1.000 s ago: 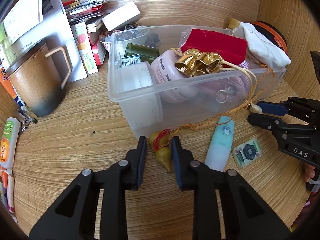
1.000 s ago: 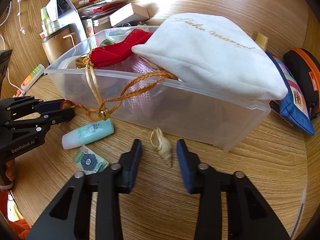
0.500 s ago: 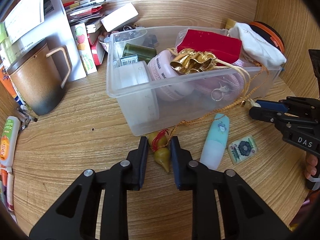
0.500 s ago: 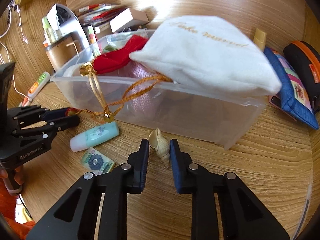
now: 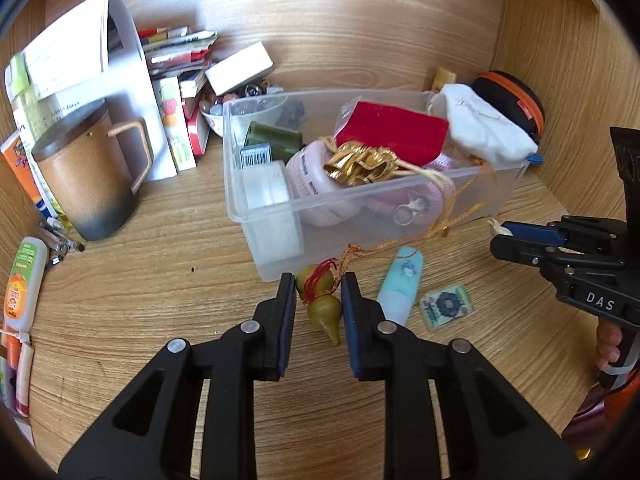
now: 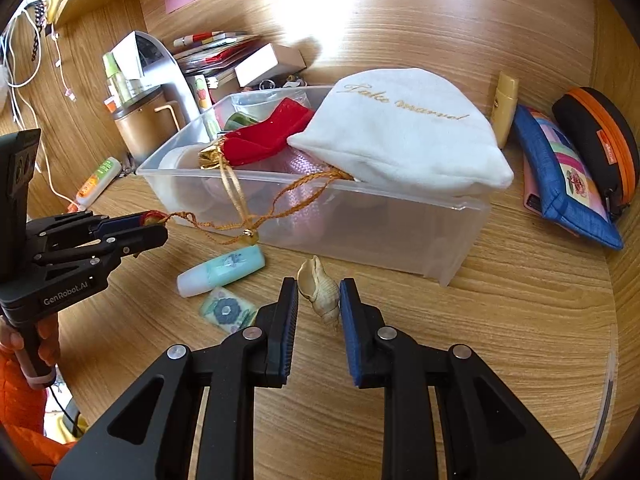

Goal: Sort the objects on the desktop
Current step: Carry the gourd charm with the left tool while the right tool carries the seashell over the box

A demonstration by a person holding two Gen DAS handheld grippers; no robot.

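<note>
Gripping gourd [image 5: 320, 294] and shell [image 6: 319, 290] now

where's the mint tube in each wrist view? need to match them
Left wrist: mint tube lies on the desk right of centre, just right of the left gripper, before the clear bin.
Right wrist: mint tube lies left of centre, left of the shell.
Shared landmark: flower tile beside the tube.

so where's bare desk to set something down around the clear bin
Bare wood lies between the brown mug and the clear bin, and in front of the bin's right end, short of the blue pouch. Crowded: the front middle, with tube, patterned tile and cord.
</note>
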